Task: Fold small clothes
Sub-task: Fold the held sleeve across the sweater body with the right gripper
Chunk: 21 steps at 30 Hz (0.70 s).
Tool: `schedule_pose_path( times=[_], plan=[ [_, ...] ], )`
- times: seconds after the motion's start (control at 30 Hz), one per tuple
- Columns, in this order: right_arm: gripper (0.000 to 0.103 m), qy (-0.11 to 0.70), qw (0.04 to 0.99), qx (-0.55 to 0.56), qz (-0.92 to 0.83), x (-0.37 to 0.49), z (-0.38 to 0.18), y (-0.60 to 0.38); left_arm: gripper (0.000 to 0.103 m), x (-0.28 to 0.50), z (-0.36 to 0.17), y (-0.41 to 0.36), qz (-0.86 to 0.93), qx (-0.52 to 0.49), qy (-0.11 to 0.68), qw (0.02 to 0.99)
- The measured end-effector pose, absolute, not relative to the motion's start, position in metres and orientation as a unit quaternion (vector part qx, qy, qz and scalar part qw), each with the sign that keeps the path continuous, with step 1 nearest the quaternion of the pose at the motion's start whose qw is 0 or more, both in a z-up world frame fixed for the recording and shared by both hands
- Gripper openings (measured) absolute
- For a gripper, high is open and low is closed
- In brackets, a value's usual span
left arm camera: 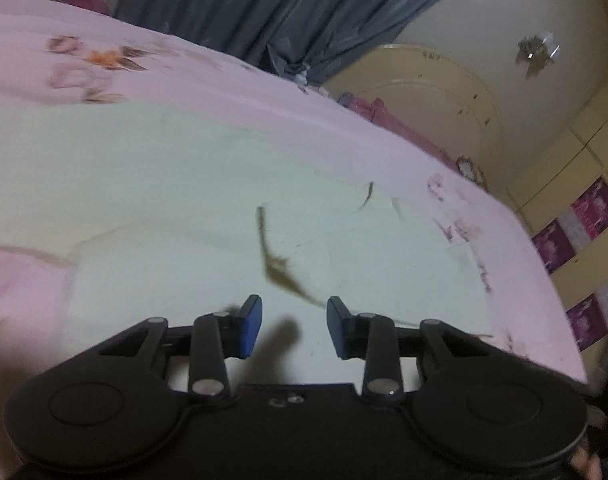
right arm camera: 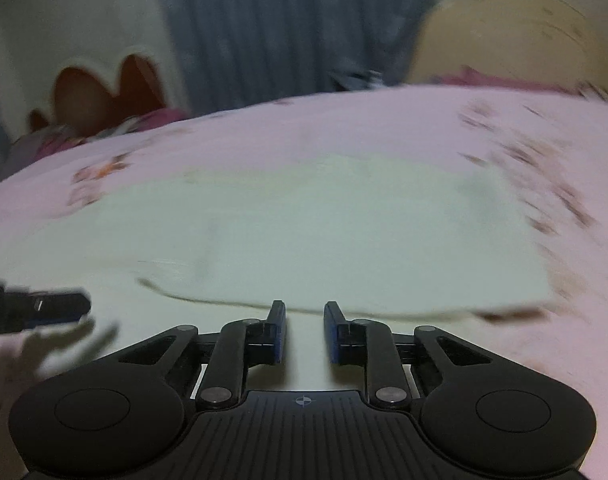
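Garment (left arm camera: 184,184): one, pale, flat on bedsheet (left arm camera: 104,24). Two tools (left arm camera: 294,328) (right arm camera: 304,334), both spread, empty.

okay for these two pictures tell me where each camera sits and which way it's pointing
Left wrist view: sits on the left hand-held gripper, looking down over its parted fingers at the pale cloth on the pink bedsheet; no hand clearly shows.
Right wrist view: sits on the right hand-held gripper, facing the same pale cloth; the left hand-held gripper's tip shows at its left edge.
Shared: cloth, bedsheet, grey curtain.
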State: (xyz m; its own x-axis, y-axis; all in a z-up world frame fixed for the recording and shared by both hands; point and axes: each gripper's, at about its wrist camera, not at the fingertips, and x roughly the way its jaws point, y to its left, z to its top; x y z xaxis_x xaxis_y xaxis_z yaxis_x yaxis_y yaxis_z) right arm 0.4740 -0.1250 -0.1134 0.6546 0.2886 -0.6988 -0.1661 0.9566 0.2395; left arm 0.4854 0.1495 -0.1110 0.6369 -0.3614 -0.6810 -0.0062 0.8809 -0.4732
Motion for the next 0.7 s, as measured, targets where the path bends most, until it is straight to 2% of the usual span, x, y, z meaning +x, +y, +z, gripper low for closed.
schedule_pose_path(
  times=[0.1,0.2,0.23,0.4,0.7],
  plan=[
    [0.022,0.404,0.902,0.109,0.109,0.467,-0.114,-0.163,0.030,0.508,-0.118,0.130,-0.087,-0.203,0.435,0.873],
    [0.022,0.407,0.898,0.127,0.103,0.469,-0.118,-0.182,0.006,0.523,-0.124,0.116,-0.078,-0.178,0.436,0.879],
    [0.022,0.407,0.898,0.133,0.103,0.470,-0.119,-0.184,0.004,0.526,-0.126,0.114,-0.078,-0.177,0.437,0.879],
    [0.022,0.407,0.897,0.140,0.104,0.477,-0.120,-0.190,0.003,0.518,-0.107,0.117,-0.090,-0.158,0.395,0.901],
    [0.022,0.404,0.898,0.142,0.100,0.471,-0.124,-0.196,0.003,0.498,-0.088,0.179,-0.052,-0.143,0.370,0.916]
  ],
)
